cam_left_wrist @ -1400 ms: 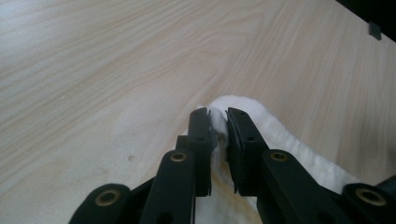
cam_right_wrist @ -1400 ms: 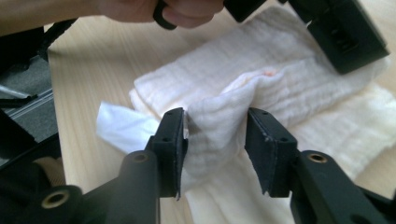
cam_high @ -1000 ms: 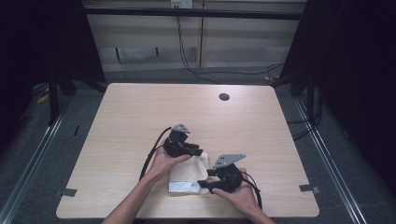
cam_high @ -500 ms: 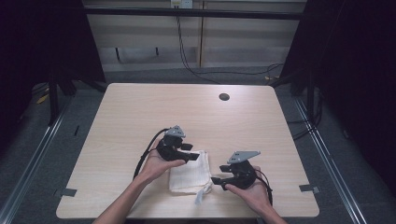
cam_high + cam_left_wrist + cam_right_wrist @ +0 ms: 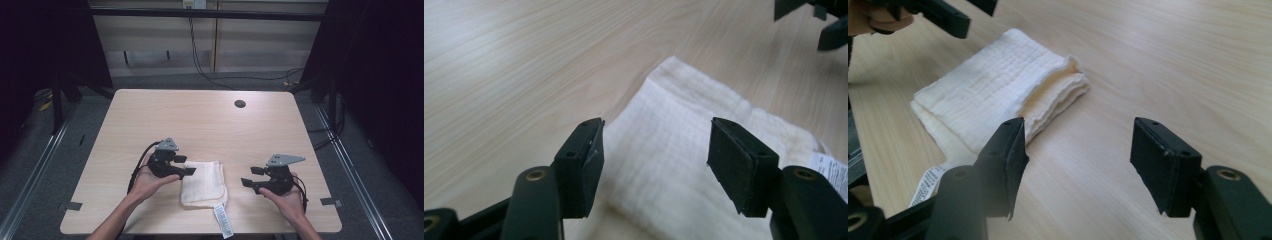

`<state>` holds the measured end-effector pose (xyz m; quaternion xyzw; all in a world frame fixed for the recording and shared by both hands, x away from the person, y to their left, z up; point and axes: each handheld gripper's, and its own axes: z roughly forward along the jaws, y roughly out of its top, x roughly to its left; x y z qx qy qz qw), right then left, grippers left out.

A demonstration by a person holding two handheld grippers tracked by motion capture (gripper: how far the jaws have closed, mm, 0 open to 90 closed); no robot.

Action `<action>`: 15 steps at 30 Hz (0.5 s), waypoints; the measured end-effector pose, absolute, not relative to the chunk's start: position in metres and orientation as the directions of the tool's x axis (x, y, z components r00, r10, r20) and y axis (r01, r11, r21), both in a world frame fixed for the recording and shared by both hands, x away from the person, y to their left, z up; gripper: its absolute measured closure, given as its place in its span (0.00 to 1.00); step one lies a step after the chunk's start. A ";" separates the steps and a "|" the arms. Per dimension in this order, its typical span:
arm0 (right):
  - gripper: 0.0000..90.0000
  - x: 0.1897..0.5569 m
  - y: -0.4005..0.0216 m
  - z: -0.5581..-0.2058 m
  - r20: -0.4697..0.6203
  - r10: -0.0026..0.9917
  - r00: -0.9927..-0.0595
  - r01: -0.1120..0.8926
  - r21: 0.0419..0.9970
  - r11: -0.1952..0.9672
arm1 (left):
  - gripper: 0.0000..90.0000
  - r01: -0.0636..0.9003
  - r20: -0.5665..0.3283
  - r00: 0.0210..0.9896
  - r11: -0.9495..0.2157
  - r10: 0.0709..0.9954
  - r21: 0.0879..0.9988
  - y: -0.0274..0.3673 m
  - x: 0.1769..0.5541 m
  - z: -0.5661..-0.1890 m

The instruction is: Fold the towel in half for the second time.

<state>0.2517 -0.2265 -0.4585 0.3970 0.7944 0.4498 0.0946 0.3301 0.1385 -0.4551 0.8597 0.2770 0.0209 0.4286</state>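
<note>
The place looks like a lab or recording studio set up for capturing handling work, not a home. A plain light-wood table (image 5: 200, 125) with a round cable hole (image 5: 240, 104) near its far edge stands on grey carpet. Metal rails (image 5: 40, 150) run along the floor past its left and right edges, and dark curtains (image 5: 45, 45) hang on both sides. Beyond the far edge, black cables (image 5: 200, 60) hang down a bare panelled wall (image 5: 250, 45) from a socket.
</note>
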 end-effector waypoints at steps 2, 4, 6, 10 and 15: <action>0.43 0.251 -0.233 -0.457 0.209 0.718 -0.664 0.541 0.796 0.269 | 0.43 0.481 -0.205 0.823 -0.457 0.530 0.748 0.149 0.327 -0.453; 0.43 0.250 -0.239 -0.456 0.201 0.729 -0.654 0.538 0.801 0.262 | 0.43 0.502 -0.196 0.799 -0.451 0.568 0.738 0.161 0.325 -0.451; 0.42 0.248 -0.247 -0.455 0.200 0.736 -0.647 0.539 0.803 0.256 | 0.43 0.498 -0.194 0.798 -0.444 0.571 0.745 0.174 0.319 -0.449; 0.42 0.245 -0.259 -0.458 0.203 0.748 -0.631 0.557 0.790 0.256 | 0.43 0.503 -0.169 0.777 -0.437 0.607 0.745 0.200 0.305 -0.451; 0.39 0.239 -0.268 -0.461 0.183 0.771 -0.610 0.553 0.795 0.249 | 0.40 0.500 -0.121 0.735 -0.413 0.667 0.761 0.226 0.286 -0.460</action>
